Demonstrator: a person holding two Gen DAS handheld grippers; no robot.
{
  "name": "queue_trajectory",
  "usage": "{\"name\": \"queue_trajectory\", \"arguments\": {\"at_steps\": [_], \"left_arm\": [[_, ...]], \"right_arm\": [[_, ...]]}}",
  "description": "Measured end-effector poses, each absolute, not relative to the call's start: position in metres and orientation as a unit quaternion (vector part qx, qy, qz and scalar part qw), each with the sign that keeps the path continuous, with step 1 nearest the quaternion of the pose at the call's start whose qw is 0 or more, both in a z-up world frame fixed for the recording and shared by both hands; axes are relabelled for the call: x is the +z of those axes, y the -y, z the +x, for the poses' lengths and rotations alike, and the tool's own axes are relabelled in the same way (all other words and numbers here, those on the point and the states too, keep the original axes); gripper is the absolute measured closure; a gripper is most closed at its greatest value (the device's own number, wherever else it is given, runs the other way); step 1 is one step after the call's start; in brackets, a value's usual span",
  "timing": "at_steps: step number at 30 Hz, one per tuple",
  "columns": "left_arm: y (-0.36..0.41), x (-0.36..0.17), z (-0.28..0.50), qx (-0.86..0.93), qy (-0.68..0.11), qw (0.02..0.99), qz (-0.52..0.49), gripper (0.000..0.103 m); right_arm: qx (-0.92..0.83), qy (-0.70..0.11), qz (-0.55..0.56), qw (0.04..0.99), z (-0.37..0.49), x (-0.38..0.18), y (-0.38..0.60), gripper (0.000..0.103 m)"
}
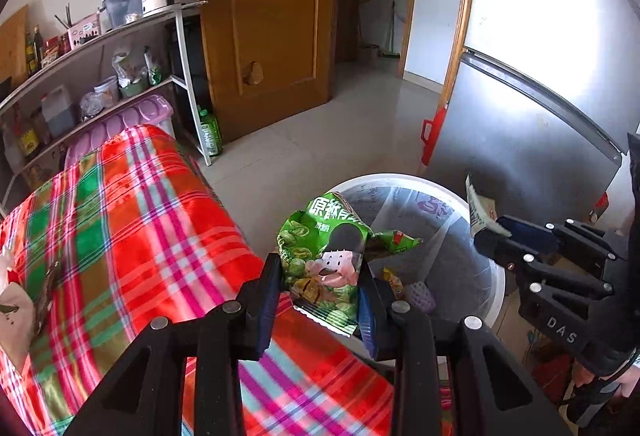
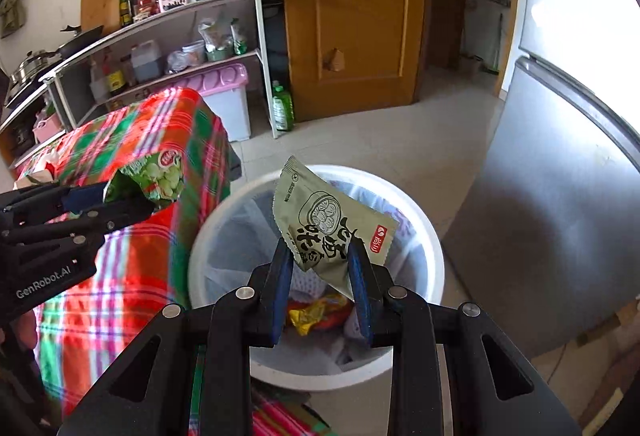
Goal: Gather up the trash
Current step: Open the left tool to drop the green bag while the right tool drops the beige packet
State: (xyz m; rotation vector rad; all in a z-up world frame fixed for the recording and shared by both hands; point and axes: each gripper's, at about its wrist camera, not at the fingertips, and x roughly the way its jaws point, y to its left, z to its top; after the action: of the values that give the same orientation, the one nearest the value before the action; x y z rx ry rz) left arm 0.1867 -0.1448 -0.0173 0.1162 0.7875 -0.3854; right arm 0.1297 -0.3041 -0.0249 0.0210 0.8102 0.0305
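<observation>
My left gripper (image 1: 320,272) is shut on a green snack bag (image 1: 324,256) printed with peas and a cartoon face, held over the near rim of the white trash bin (image 1: 492,272). The same bag (image 2: 156,178) and left gripper (image 2: 120,202) show at the left of the right wrist view, still over the table edge. My right gripper (image 2: 318,256) is shut on an olive-green sachet (image 2: 332,220) with black print, hanging above the bin (image 2: 424,248). In the left wrist view that gripper (image 1: 486,230) enters from the right with the sachet (image 1: 480,206). Wrappers (image 2: 316,314) lie inside the lined bin.
A table under a red, green and pink plaid cloth (image 1: 132,228) stands left of the bin. A grey fridge (image 2: 560,196) rises on the right. Behind are a shelf rack (image 2: 172,48) with bottles and a kettle, a lilac-lidded box (image 2: 224,88), a green bottle (image 2: 282,108) and a wooden door (image 2: 352,16).
</observation>
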Motion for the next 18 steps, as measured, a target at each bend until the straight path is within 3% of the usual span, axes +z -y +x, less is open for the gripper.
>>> {"name": "queue_trajectory", "arguments": {"at_steps": [10,14,16,17,18], "left_arm": [[0.163,-0.034,0.198,-0.178,-0.400,0.897,0.061,0.067],[0.166,-0.040,0.202,-0.173,-0.409,0.894,0.060,0.060],[0.167,-0.042,0.204,-0.175,-0.413,0.892,0.062,0.059],[0.167,-0.042,0.203,-0.178,-0.414,0.891,0.059,0.056],[0.168,-0.042,0.203,-0.180,-0.413,0.891,0.057,0.047]], "right_arm": [[0.004,-0.435,0.010,0.901,0.144,-0.056,0.322,0.073],[-0.006,-0.441,0.004,0.898,0.149,-0.062,0.323,0.070],[-0.013,-0.441,0.010,0.897,0.150,-0.063,0.327,0.066],[-0.013,-0.443,0.013,0.897,0.150,-0.063,0.329,0.058],[-0.013,-0.445,0.018,0.895,0.151,-0.063,0.330,0.051]]}}
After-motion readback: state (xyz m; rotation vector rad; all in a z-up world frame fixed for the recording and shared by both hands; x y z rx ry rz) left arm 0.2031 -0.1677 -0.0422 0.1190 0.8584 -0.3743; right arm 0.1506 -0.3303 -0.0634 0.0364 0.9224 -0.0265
